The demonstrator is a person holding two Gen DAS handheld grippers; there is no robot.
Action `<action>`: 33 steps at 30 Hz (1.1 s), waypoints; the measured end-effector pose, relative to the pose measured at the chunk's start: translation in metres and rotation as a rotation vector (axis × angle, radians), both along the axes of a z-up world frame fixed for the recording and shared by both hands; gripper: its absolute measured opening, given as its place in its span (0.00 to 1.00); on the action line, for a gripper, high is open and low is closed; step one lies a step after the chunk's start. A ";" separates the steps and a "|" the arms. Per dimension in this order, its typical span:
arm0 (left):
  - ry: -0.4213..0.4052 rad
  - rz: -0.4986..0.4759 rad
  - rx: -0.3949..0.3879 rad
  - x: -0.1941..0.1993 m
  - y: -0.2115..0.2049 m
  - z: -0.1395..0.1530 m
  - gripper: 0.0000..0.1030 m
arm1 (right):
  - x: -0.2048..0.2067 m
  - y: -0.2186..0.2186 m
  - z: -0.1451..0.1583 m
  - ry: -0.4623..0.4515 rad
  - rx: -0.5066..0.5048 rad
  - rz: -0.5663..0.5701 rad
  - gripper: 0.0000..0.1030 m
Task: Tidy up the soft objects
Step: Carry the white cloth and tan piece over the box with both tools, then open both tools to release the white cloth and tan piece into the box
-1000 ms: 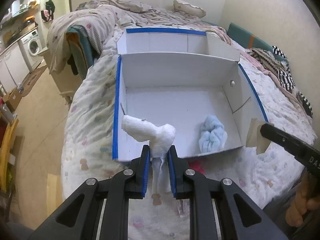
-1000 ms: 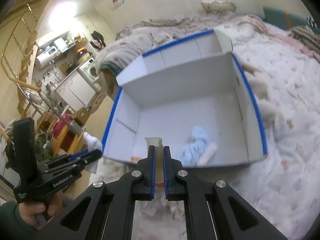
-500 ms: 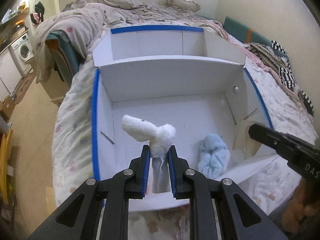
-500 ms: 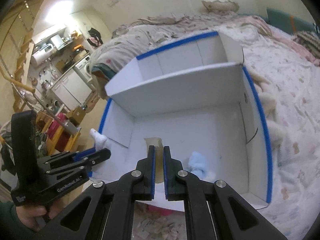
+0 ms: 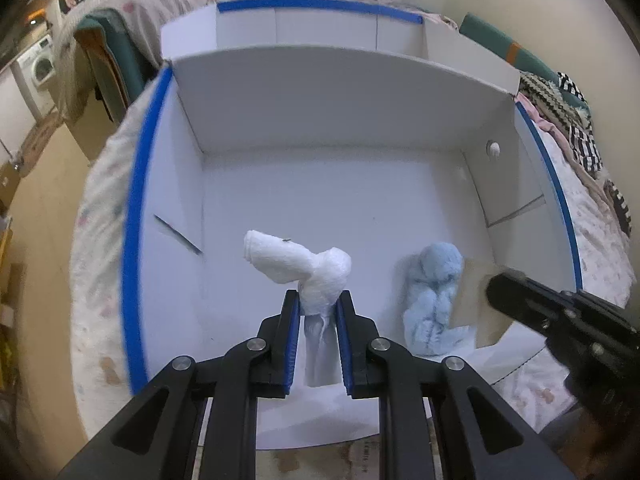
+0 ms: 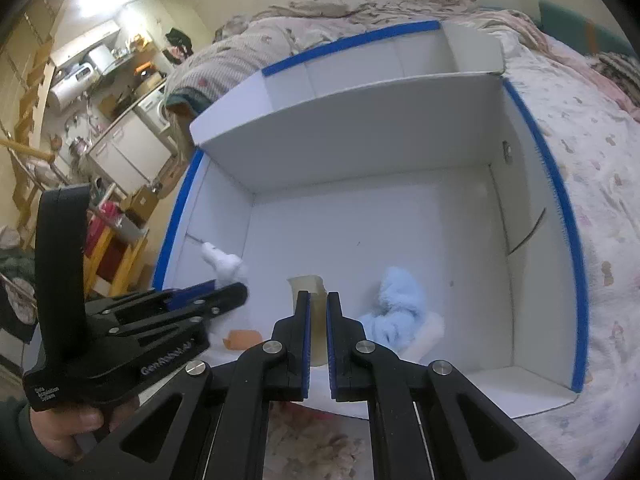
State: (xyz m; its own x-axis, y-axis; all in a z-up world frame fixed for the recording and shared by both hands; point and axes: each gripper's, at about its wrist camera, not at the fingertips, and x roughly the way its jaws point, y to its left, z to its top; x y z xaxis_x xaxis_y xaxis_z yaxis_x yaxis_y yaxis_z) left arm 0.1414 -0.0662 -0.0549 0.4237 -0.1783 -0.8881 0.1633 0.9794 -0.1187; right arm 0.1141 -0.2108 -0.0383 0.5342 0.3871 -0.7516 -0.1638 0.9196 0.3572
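My left gripper [image 5: 317, 300] is shut on a white sock [image 5: 296, 266] and holds it over the front compartment of a white box with blue-taped rims [image 5: 136, 208]. My right gripper [image 6: 318, 300] is shut on a thin beige cloth [image 6: 306, 286] over the same compartment [image 6: 552, 184]. A light blue fluffy sock [image 5: 434, 292] lies on the box floor at the right; it also shows in the right wrist view [image 6: 394, 308]. The left gripper and white sock [image 6: 222, 262] show at the left of the right wrist view. The right gripper [image 5: 560, 320] shows at the right of the left wrist view.
The box sits on a bed with a patterned quilt [image 6: 592, 152]. A divider wall [image 5: 344, 76] separates a narrower rear compartment [image 5: 320, 28]. A small orange piece [image 6: 242, 338] lies at the box front. Striped clothes [image 5: 576, 128] lie right. A kitchen area [image 6: 104, 92] is far left.
Both grippers have moved forward from outside the box's front edge to over its front compartment, each still holding its item. The blue sock stays in place.
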 end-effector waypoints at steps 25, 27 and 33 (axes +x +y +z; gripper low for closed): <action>-0.024 -0.003 0.049 -0.003 -0.006 -0.004 0.17 | 0.004 -0.010 -0.016 0.069 -0.003 -0.050 0.09; -0.024 -0.008 0.043 -0.004 -0.007 -0.004 0.17 | 0.004 -0.011 -0.016 0.069 0.004 -0.051 0.09; -0.043 -0.017 0.044 -0.006 -0.009 0.000 0.28 | 0.003 -0.015 -0.014 0.061 0.008 -0.076 0.19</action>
